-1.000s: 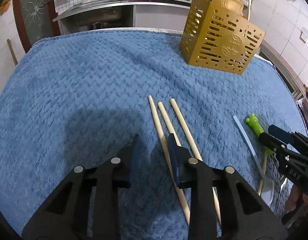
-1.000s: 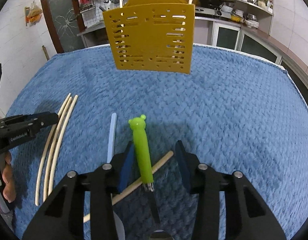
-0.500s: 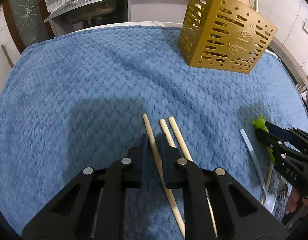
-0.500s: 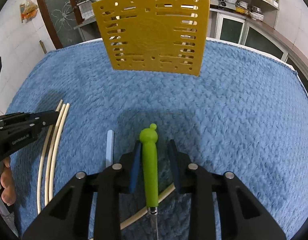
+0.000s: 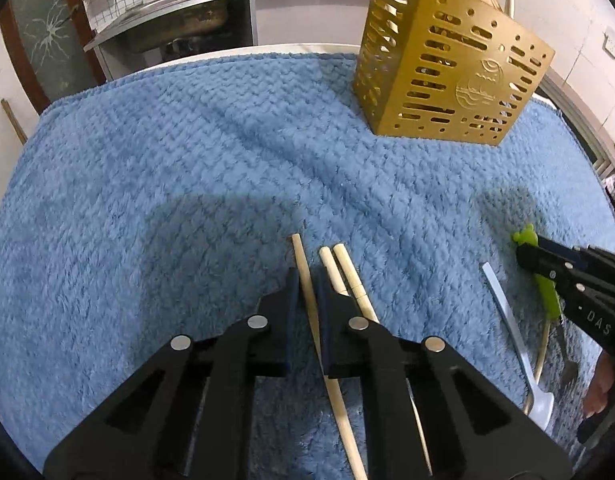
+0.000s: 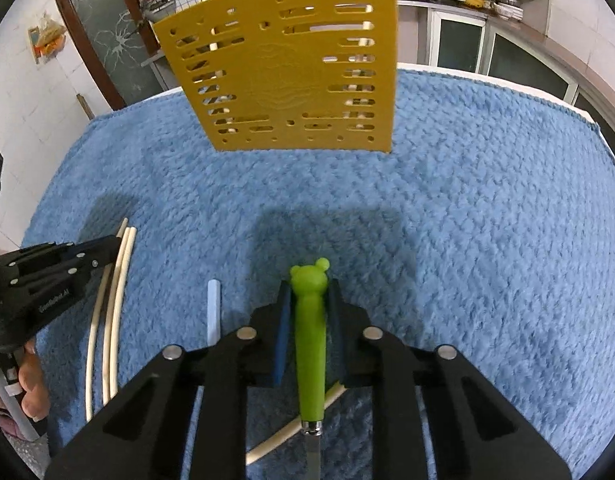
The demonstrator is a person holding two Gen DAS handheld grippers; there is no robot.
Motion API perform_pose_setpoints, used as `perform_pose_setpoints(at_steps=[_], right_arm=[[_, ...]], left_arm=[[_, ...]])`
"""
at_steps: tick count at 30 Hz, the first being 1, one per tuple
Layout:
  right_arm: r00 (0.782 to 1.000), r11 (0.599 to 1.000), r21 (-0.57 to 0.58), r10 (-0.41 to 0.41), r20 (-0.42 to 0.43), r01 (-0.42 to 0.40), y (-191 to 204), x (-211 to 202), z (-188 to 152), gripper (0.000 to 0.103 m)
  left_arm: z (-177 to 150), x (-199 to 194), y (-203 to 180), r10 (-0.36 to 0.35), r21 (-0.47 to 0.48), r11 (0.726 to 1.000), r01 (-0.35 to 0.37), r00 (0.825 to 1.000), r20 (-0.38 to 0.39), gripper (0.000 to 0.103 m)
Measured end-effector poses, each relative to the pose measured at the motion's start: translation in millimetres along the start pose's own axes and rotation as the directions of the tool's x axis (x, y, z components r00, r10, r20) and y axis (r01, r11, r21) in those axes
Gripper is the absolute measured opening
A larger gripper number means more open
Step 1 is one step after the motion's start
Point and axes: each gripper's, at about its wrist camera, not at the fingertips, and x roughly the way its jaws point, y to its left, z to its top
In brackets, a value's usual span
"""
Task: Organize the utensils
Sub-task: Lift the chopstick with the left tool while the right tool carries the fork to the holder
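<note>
My left gripper [image 5: 306,300] is matte black, two angular skeleton arms with triangular cut-outs, round silver screws at the joints, dark blue pads inside. My right gripper [image 6: 307,312] matches it, brighter blue pad on one side. White lettering is printed along both housings.

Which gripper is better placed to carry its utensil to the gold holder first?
Right: its closing jaws flank the green-handled utensil, and the gold holder stands directly ahead.

Holder [image 5: 451,76] at towel [image 5: 187,168] far side — chopsticks [image 5: 339,268] near left, spoon [image 5: 507,320] right of them.
</note>
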Motion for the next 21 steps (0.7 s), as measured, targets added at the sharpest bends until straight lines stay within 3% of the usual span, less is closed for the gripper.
perform_pose_setpoints(at_steps=[11, 21], right_arm=[[0.998, 0.997, 0.065, 0.036, 0.054, -0.04, -28.1, -23.0, -5.6, 0.018], [0.974, 0.996, 0.072, 0.029, 0.225, -0.047, -35.3, -79.1, -5.5, 0.018]], left_arm=[[-4.6, -12.4, -0.1, -0.041, -0.021, 0.999, 0.042, 0.999, 0.023, 0.005], [-7.6, -59.4, 1.2, -0.103, -0.053, 0.992, 0.113, 0.983, 0.154, 0.004]])
